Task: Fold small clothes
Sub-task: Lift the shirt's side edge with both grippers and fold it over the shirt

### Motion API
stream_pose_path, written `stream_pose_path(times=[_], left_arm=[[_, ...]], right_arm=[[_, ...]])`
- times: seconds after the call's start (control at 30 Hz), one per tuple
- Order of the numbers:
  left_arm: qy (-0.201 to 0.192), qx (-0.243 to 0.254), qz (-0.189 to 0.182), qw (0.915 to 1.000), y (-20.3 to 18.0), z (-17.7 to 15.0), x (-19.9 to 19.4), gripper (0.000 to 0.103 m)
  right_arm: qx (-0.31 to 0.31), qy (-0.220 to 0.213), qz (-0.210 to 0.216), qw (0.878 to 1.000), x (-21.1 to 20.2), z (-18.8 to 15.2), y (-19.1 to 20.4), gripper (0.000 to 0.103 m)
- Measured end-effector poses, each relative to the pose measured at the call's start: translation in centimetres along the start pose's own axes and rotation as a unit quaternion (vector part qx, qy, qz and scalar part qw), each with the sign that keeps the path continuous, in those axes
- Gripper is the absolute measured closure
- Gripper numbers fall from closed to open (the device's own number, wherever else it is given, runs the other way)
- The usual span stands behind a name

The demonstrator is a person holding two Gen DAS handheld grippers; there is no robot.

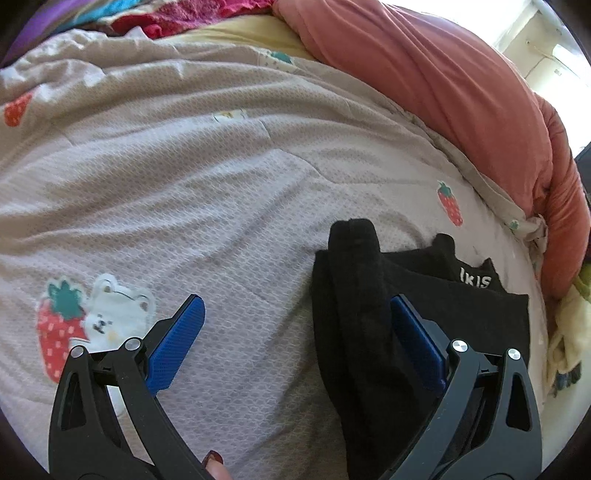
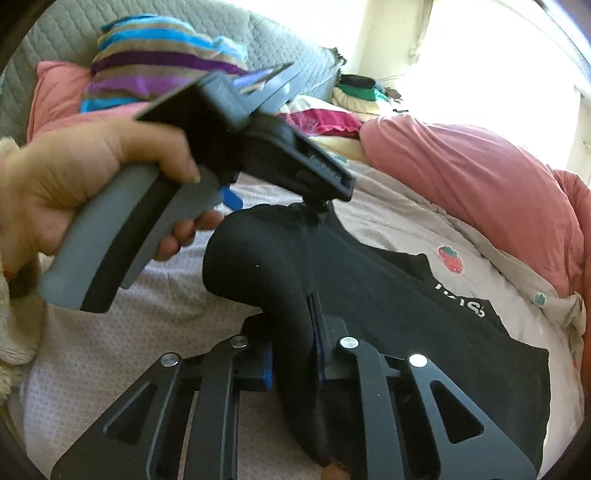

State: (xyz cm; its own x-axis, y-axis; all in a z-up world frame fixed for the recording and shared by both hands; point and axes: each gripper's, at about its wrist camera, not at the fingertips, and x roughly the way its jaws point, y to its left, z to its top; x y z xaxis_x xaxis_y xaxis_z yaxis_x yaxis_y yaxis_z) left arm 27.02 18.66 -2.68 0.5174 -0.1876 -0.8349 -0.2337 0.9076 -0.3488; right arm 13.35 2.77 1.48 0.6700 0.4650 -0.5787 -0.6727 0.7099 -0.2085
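A black garment (image 1: 354, 295) with white lettering (image 1: 476, 280) lies on the pale patterned bedspread (image 1: 221, 184), one part folded into a thick ridge. My left gripper (image 1: 295, 317) is open just above the bed. Its right blue pad (image 1: 413, 339) rests against the ridge, and its left pad (image 1: 181, 343) is over bare bedspread. In the right wrist view my right gripper (image 2: 308, 306) is shut on a raised fold of the black garment (image 2: 369, 295), which drapes over and hides its left finger. A hand (image 2: 74, 184) holds the left gripper's grey handle (image 2: 110, 251) beyond the fold.
A rolled salmon-pink duvet (image 1: 443, 92) borders the bedspread at the right and far side. Colourful clothes (image 1: 184, 14) are piled at the back, with a striped cloth (image 2: 159, 55) on a pink pillow. A yellow cloth (image 1: 569, 332) hangs at the right edge.
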Motion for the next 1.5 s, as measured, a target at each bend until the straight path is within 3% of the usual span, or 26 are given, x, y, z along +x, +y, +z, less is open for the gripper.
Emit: stream_pose_path(times=[0.2, 0.43, 0.47, 0.57, 0.97, 1.5], left_arm=[[0.01, 0.013, -0.033, 0.9993, -1.4, -0.3, 0.6, 0.012], [0.029, 0.01, -0.087, 0.9957, -3.2, -1.1, 1.0, 0.059], [0.029, 0.011, -0.091, 0.9954, -3.5, -1.2, 0.9, 0.069], [0.015, 0.021, -0.084, 0.9962, -4.5, -1.5, 0.1, 0.083], [-0.023, 0.077, -0.058, 0.9951, -9.4, -2.0, -3.7, 0.086], [-0.05, 0.145, -0.038, 0.9875, -17.6, -3.4, -6.9, 0.086]], right_arm=[[-0.003, -0.008, -0.01, 1.0, -0.6, -0.2, 0.5, 0.092], [0.021, -0.017, -0.006, 1.0, -1.7, -0.5, 0.0, 0.094], [0.025, -0.019, -0.006, 1.0, -1.8, -0.6, -0.2, 0.094], [0.034, -0.024, -0.008, 0.999, -2.3, -0.7, -0.7, 0.094], [0.077, -0.051, -0.028, 0.995, -5.3, -1.5, -3.6, 0.096], [0.133, -0.077, -0.044, 0.987, -10.2, -4.4, -8.1, 0.097]])
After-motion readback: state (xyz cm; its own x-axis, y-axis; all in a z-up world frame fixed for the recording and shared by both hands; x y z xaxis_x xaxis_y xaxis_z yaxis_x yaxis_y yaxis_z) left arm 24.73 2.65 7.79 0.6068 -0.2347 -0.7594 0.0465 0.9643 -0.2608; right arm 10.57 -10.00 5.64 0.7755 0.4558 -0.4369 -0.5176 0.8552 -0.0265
